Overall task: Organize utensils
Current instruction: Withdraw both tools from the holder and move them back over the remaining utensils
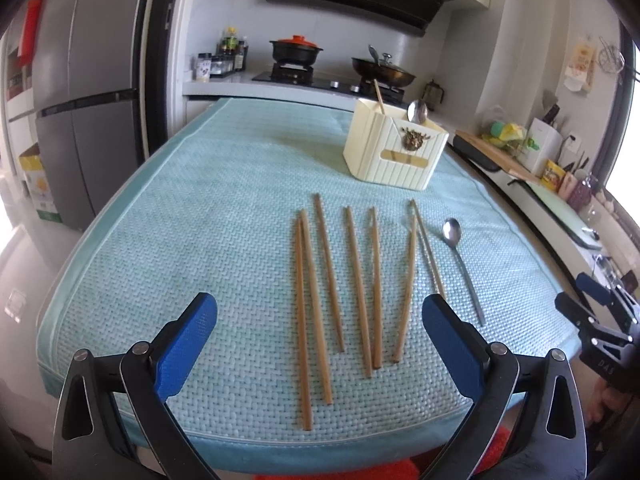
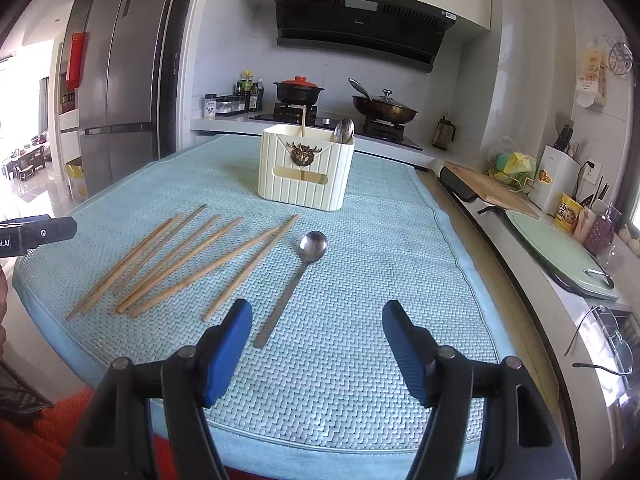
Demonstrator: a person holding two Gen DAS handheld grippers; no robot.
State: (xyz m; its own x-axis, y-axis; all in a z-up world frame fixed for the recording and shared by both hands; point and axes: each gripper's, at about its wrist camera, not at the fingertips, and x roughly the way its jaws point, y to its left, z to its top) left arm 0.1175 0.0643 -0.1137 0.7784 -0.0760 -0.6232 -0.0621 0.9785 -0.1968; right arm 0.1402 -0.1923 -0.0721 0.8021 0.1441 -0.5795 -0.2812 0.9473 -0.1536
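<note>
Left wrist view is showing me the left gripper [image 1: 320, 344] standing wide apart with nothing between its blue pads, hovering over the near ends of the wooden chopsticks [image 1: 352, 284] that are lying in a loose fan on the teal mat [image 1: 180, 208]. To their right the loose spoon [image 1: 460, 264] is lying with its bowl toward the far side, and at the far right of the mat the cream utensil holder [image 1: 394, 152] is already carrying one chopstick and one spoon in separate compartments. In the right wrist view I am seeing the right gripper [image 2: 316, 344] partly open and empty too, with the spoon's handle end lying just beside its left finger [image 2: 230, 344]. What I am worrying about: several chopsticks are lying touching or crossing, so closing on one is likely to drag or pinch a neighbour. The sticks and the flat spoon handle are hugging the woven mat, so the pads may be skating over them or snagging the weave. I am also judging that both grippers are working near each other and could be colliding, and that a tilted utensil could catch the holder's rim and tip it.
</note>
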